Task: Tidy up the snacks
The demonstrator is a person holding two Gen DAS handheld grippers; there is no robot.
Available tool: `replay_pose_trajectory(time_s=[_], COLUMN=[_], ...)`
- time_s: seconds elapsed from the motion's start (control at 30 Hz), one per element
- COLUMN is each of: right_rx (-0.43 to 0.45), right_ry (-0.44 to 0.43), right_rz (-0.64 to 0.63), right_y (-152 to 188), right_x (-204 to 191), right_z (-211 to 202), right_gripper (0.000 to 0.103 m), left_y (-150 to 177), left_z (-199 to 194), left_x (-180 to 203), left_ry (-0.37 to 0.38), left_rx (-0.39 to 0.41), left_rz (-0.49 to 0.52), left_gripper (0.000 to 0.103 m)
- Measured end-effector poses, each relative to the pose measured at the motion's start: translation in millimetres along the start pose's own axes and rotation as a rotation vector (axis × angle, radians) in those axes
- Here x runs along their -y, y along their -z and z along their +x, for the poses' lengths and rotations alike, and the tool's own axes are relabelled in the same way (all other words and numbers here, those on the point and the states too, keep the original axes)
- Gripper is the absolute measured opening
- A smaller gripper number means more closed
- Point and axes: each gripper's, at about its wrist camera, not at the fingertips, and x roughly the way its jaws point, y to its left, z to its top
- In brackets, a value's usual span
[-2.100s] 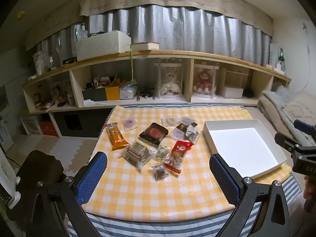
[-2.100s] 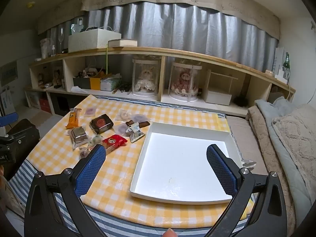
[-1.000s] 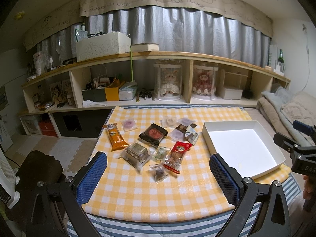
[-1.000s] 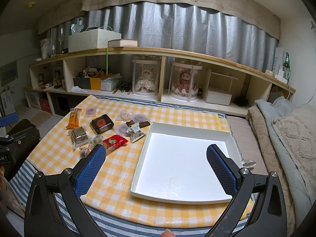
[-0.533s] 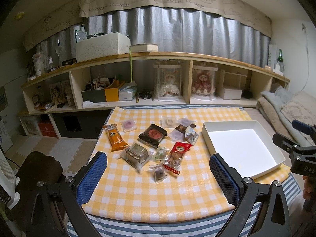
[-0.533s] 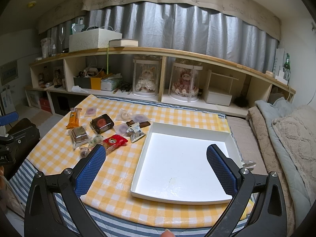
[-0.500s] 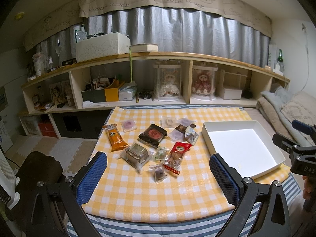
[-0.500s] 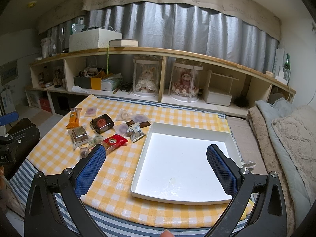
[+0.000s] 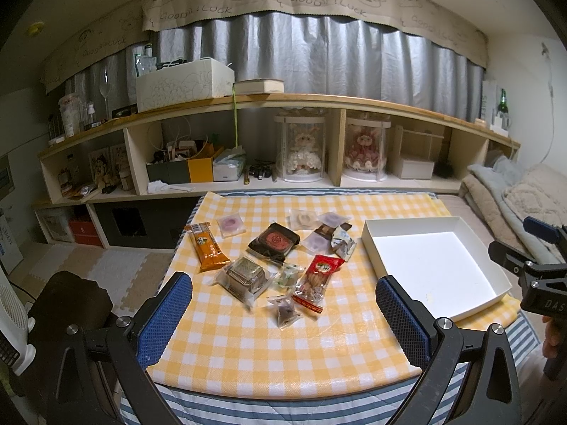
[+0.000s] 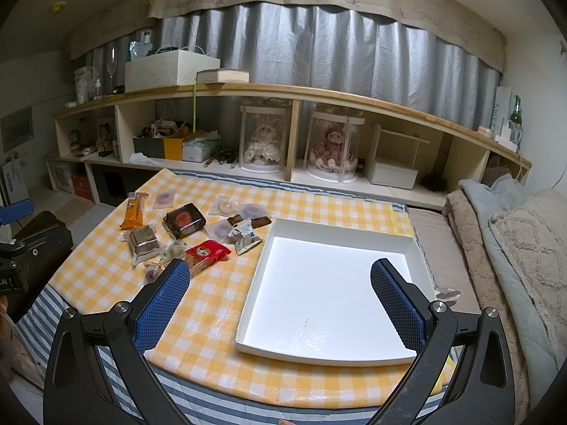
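Here, yellow checked table (image 9: 269, 347) | wooden shelf (image 9: 319, 101) behind | grey curtain (image 9: 319, 60)

Counter (image 9: 248, 340) under a yellow-and-white checked cloth. Lying on it: an empty white tray (image 9: 372, 244) (right side) and, well apart to its left, loose wrapped snacks, among them an orange bar (image 9: 207, 251), a dark round-labelled pack (image 9: 274, 241) and a red packet (image 9: 318, 282).

Lower frame, left gripper (image 9: 283, 313): black angular arms, blue mesh-textured pads (image 9: 166, 315), silver screws at the joints. Right gripper (image 10: 280, 301) matches it; at the left view's right edge its black body carries white lettering.
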Motion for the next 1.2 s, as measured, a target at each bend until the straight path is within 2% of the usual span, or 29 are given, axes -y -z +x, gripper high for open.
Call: replay_pose_trajectory(time_s=[0.47,0.67,0.8,0.97,1.2], right_rx=[0.000,0.004,-0.003,0.008,-0.033], right_ry=[0.000,0.005,-0.022,-0.057,-0.133], right_rz=[-0.002,0.019,0.026,0.010,0.031], right_y=[-0.6,-5.8,-18.9,-34.4,-55.1], right_x=[5.2,3.6,4.9,-2.3,-17.1], right_z=[2.6,1.6,7.5,20.6,56.3], right_gripper=[0.103,0.103,0.103,0.103,0.103], left_y=[0.3,-22.7,-24.5,-44.6,-77.0], left_z=[-3.6,-5.9,12.4,37.2,99.9], left_x=[1.3,0.8,-7.6,-11.4,-30.1], left_ry=[0.000,0.012,-0.002,-0.028,-0.048], left_rx=[0.003,0.027,0.020,0.004,-0.072], left_rz=[0.000,-0.020,0.002,0.014,-0.075], left_gripper=[0.103,0.103,0.103,0.103,0.103])
